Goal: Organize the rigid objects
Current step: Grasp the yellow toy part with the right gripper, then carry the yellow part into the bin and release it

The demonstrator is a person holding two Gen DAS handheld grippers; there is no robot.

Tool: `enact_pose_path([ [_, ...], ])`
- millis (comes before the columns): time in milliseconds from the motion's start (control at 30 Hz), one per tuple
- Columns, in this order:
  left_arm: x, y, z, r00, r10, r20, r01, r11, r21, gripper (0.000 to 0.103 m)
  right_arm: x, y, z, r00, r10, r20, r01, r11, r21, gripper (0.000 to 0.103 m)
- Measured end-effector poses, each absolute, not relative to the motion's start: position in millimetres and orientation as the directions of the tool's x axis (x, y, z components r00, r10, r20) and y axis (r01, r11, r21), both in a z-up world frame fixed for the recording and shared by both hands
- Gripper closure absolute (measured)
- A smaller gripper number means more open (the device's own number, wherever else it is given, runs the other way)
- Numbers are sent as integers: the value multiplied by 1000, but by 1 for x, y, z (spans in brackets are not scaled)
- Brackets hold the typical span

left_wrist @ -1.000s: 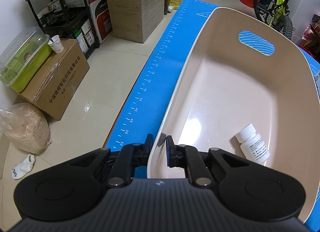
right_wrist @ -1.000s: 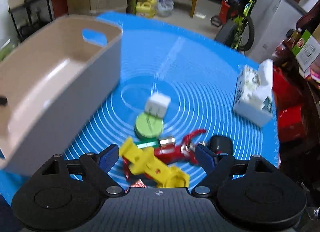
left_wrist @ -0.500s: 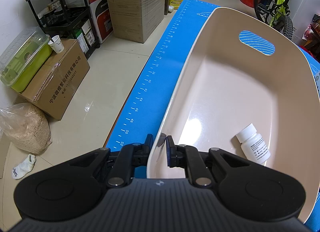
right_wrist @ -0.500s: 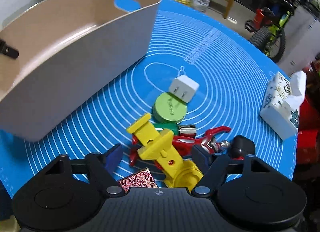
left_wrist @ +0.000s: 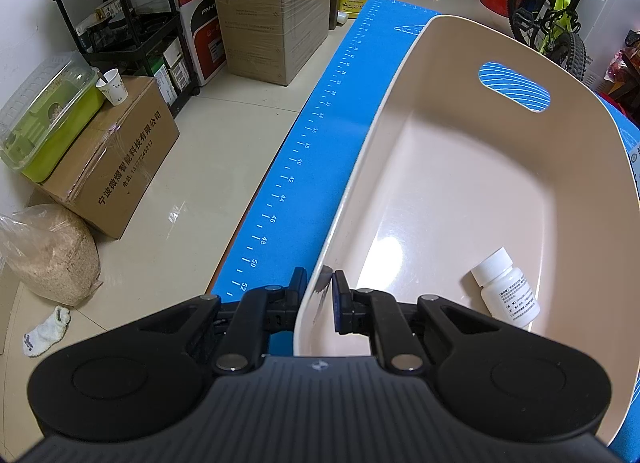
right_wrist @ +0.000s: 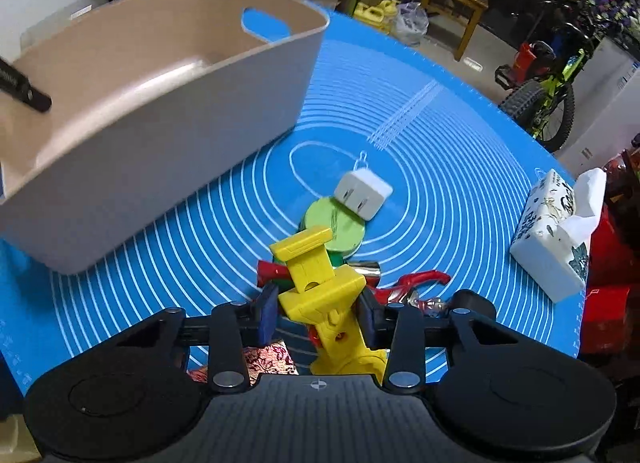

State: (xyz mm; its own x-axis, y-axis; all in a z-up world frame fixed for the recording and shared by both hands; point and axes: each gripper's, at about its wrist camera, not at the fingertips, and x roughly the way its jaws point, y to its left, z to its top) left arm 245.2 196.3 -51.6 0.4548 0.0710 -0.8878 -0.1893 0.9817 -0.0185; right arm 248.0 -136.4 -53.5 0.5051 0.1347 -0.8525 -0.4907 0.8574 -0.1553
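One bin (right_wrist: 168, 111), one bottle (left_wrist: 506, 287), one charger (right_wrist: 362, 199), one tissue box (right_wrist: 554, 231)

Beige plastic bin (left_wrist: 460, 199): open-topped, with an oval handle cutout in its far end wall; stands upright. White pill bottle (left_wrist: 506, 287): lies on its side on the bin floor. Yellow plastic clamp-shaped piece (right_wrist: 320, 287): tops a pile with a green disc (right_wrist: 340, 225), red-handled tool (right_wrist: 404, 287) and white plug adapter (right_wrist: 362, 193) leaning on the disc.

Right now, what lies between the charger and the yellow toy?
The green tin, in the right wrist view: the charger overlaps its far edge, the yellow toy its near edge.
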Motion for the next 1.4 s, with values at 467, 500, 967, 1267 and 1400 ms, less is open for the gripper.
enact_pose_path([
  [467, 244, 196, -52, 454, 71, -888, -192, 981, -20, 88, 255, -130, 8, 688, 140, -712, -382, 904, -191, 55],
  [500, 244, 196, -52, 454, 72, -888, -192, 981, -19, 88, 258, -127, 15, 700, 147, -699, -380, 905, -190, 56],
  [967, 245, 196, -52, 454, 69, -888, -194, 981, -23, 88, 300, -32, 47, 755, 278, -594, -439, 887, -144, 55],
  [1267, 245, 199, -52, 453, 65, -889, -194, 981, -27, 88, 308, 18, 28, 710, 339, -618, -493, 865, -91, 56],
  [1400, 246, 197, -53, 454, 69, -889, -195, 981, -24, 88, 314, 42, 7, 645, 342, -684, -526, 848, -72, 56],
])
